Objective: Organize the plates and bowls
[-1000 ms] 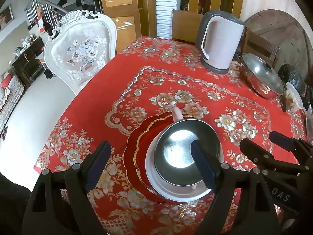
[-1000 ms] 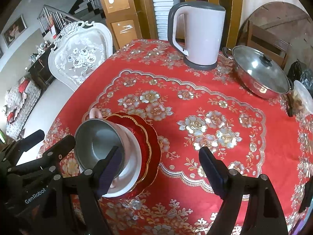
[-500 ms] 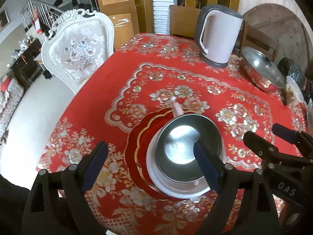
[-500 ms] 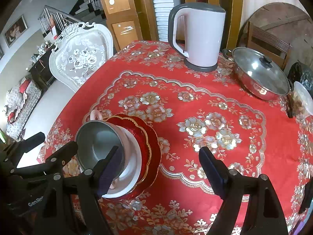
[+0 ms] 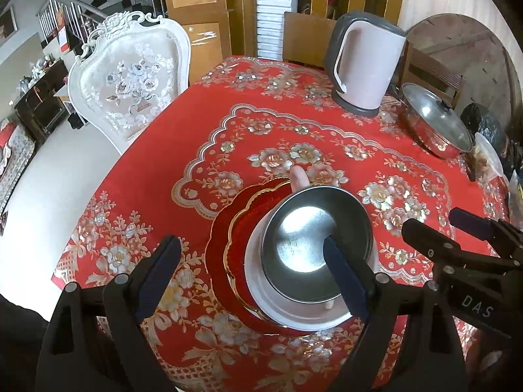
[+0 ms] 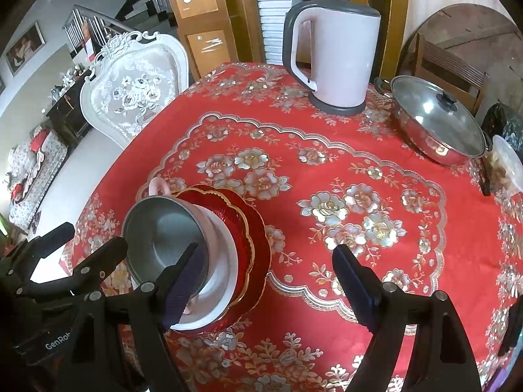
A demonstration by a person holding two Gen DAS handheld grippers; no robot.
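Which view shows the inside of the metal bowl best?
The left wrist view: it looks almost straight down into the metal bowl, showing its whole bottom. The right wrist view sees it obliquely at the left, partly behind a finger.

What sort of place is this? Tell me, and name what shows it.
Most likely a home dining area. A table under a red floral tablecloth holds an electric kettle and a lidded steel pot; an ornate white chair stands beside it, and a staircase rises behind.

Steel bowl (image 5: 316,245) nested in white bowl (image 5: 294,313), atop red plates (image 5: 228,238).
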